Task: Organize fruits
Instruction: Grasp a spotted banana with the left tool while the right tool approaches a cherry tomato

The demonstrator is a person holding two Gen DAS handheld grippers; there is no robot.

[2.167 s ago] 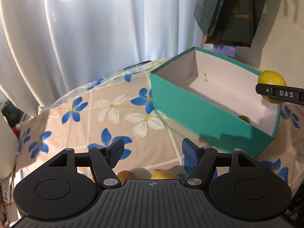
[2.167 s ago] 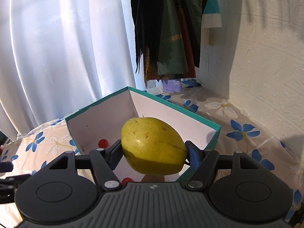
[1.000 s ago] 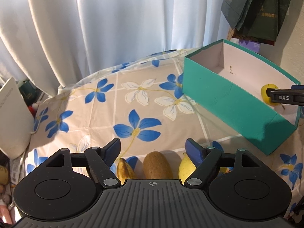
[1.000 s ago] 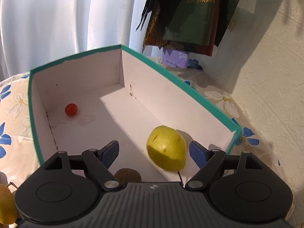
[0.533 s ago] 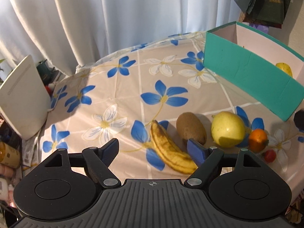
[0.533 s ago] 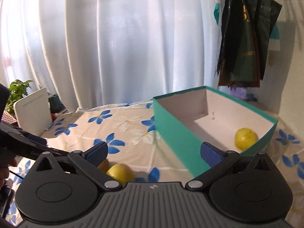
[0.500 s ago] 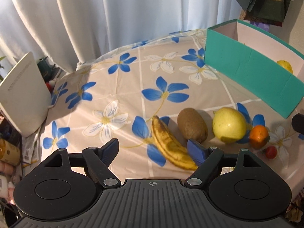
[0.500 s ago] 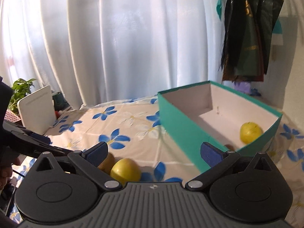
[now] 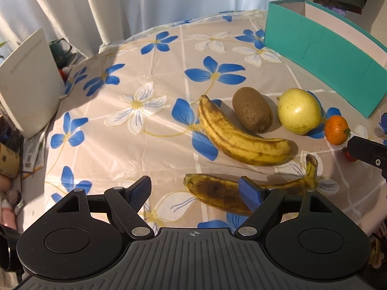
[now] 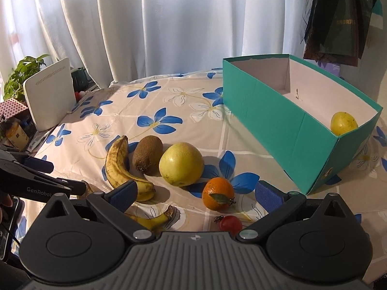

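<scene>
On the flowered tablecloth lie a spotted banana, a kiwi, a yellow-green pear, a mandarin, a small red tomato and a darker banana. My left gripper hovers open over the dark banana's blunt end, its pads clear of the fruit. My right gripper stands open above the mandarin and holds nothing. The teal box holds a yellow fruit at its near end.
A white router-like panel leans at the table's left edge beside a potted plant and clutter. White curtains hang behind. Dark bags hang on the wall at right. The table's left edge drops off to clutter below.
My right gripper let go of the yellow fruit in the box, opened wide and swung back over the loose fruit. My left gripper drew back and down, bringing the dark banana into view.
</scene>
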